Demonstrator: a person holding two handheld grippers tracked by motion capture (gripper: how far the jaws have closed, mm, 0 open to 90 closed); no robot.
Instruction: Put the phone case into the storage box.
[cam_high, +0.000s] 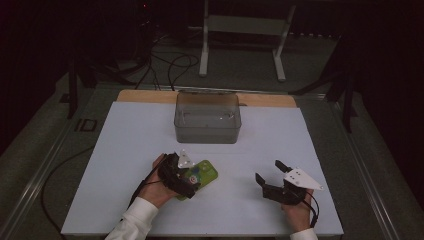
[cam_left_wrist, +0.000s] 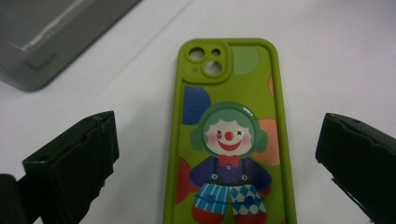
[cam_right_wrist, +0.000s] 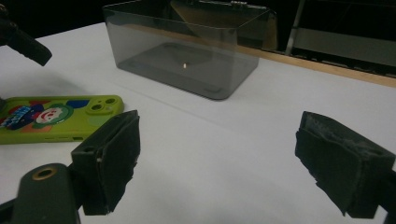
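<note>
- Here, the left gripper (cam_high: 192, 175) hangs over a green phone case (cam_left_wrist: 231, 140) with its jaws spread wide, one on each long side of the case and neither touching it.
- The case lies flat on the white table (cam_high: 125, 150), clown picture up, camera cutouts pointing away from the left gripper toward the smoky clear bin (cam_high: 207, 117).
- The right gripper (cam_high: 270, 172) sits well apart from the case, jaws wide apart with only bare table between them.
- From the right gripper view the case (cam_right_wrist: 56, 117) lies off to its left, and the bin (cam_right_wrist: 187, 51) stands ahead.
</note>
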